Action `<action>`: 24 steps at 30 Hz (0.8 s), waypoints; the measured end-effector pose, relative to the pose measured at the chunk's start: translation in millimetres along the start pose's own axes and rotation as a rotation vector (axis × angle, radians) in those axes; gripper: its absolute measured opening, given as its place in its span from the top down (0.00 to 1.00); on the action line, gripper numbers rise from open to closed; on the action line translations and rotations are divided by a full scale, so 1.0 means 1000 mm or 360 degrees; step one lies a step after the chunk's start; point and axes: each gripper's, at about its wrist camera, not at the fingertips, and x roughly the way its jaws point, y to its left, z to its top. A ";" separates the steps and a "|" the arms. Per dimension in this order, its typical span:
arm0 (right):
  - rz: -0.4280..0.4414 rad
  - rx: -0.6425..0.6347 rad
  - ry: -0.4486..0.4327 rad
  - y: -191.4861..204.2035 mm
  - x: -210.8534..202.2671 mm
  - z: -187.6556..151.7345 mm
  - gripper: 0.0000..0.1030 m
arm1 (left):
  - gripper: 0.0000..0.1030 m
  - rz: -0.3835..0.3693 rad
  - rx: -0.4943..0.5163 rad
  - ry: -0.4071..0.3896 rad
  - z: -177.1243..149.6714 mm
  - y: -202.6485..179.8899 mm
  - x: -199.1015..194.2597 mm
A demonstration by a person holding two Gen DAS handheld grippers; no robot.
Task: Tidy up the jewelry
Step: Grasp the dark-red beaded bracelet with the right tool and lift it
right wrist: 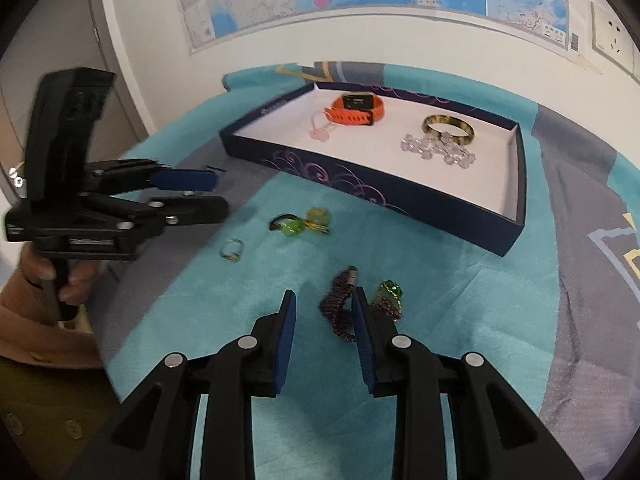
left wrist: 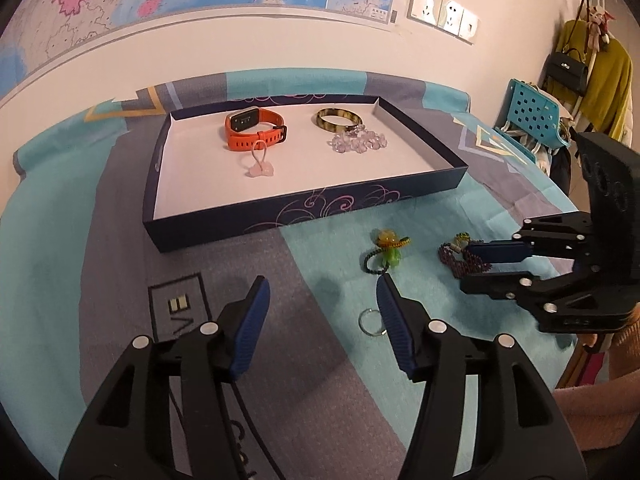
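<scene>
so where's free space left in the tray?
Tray: the near strip is bare, and the gap between watch and bangle. Crowded: hair tie by the watch, crystal bracelet against the bangle.

Little legible anywhere. On the patterned cloth, in the left wrist view: a boxed printed mark with two pale bars and large outline letters, perhaps "VA" seen upside down, not certain. Lower down on the same cloth, between the near jaws: curved lettering starting roughly "Co", the rest cut off. On the wall map: place names far too small to read. On the orange watch: dark screen with a blurred, unreadable readout. On the tray wall: a small pale logo, unreadable. On the right gripper body: raised lettering, illegible.
</scene>
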 end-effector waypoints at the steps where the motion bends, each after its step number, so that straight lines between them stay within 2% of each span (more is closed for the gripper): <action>1: 0.0001 0.0001 0.0000 0.000 0.000 0.000 0.89 | 0.46 -0.0003 -0.0002 -0.0001 -0.001 0.000 -0.001; 5: -0.0006 0.0029 -0.0014 -0.004 -0.004 0.000 0.99 | 0.46 -0.0008 -0.0005 -0.0003 -0.003 -0.001 -0.002; 15: 0.0136 0.0216 -0.0261 -0.025 -0.051 0.012 0.99 | 0.46 -0.0026 0.0022 0.0002 -0.004 -0.007 -0.001; 24: 0.0201 0.0323 -0.0346 -0.037 -0.063 0.017 0.99 | 0.46 -0.0055 0.0072 0.0020 -0.001 -0.018 0.005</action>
